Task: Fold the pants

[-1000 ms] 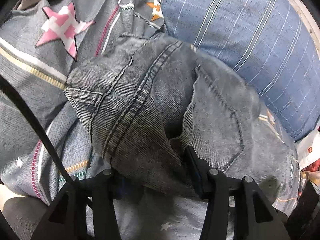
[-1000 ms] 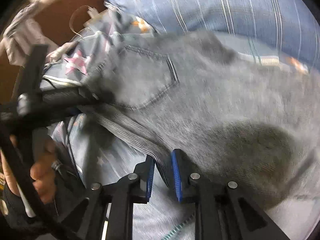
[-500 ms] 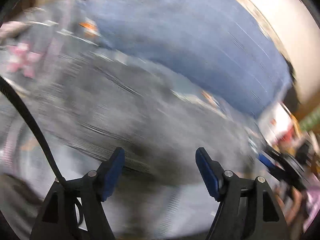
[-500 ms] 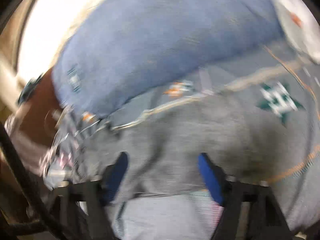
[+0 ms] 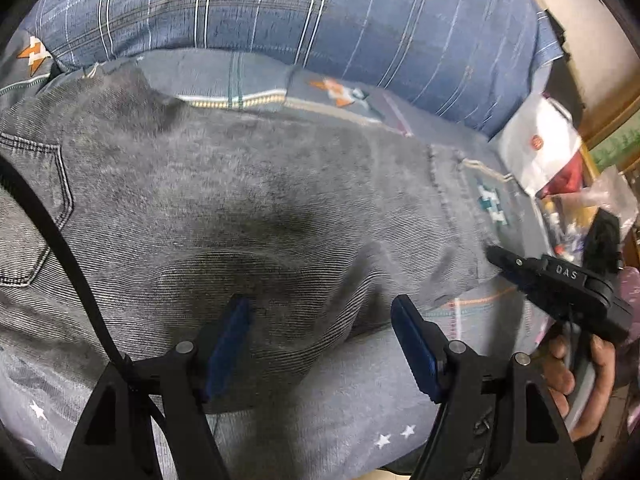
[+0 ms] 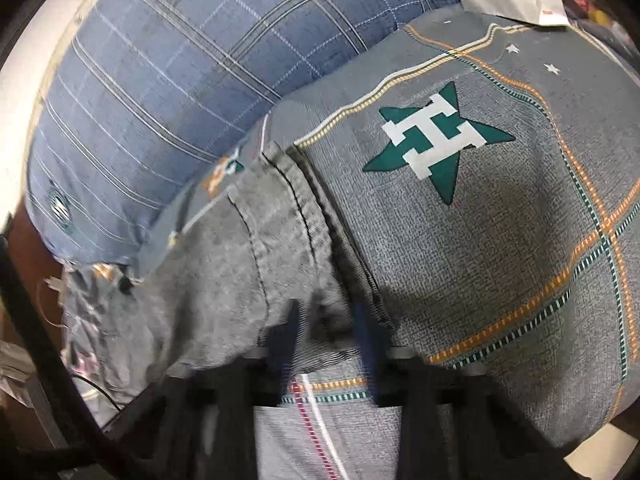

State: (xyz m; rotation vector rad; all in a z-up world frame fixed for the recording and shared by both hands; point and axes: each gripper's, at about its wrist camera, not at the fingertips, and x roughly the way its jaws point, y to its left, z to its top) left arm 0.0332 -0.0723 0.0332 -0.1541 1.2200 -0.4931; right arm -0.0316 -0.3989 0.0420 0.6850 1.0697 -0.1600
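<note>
**Two grippers at the grey jeans on the bed**

Both tools are down at the pants (image 5: 224,200), a pair of grey jeans spread lengthwise over a grey bedspread (image 6: 500,240) printed with stars and coloured stripes. Behind them lies a blue plaid pillow (image 5: 320,20).

From the left wrist view, the left gripper (image 5: 320,336) hovers over the middle of the jeans with its blue-padded fingers (image 5: 228,336) spread wide, nothing between them. A back pocket (image 5: 36,216) shows at the far left, and the hem end lies to the right. There the right gripper (image 5: 496,254) meets the hem corner, with the person's right hand (image 5: 576,376) wrapped around its handle.

The right wrist view is blurred, yet the fingers (image 6: 366,344) look drawn in narrow with a fold of the hem (image 6: 288,200) bunched between them; I would say they are pinching it, though the smear makes that less than certain. A green star (image 6: 436,136) with a white H sits on the bedspread just beside the hem. A white bag (image 5: 536,144) rests at the bed's far edge.
</note>
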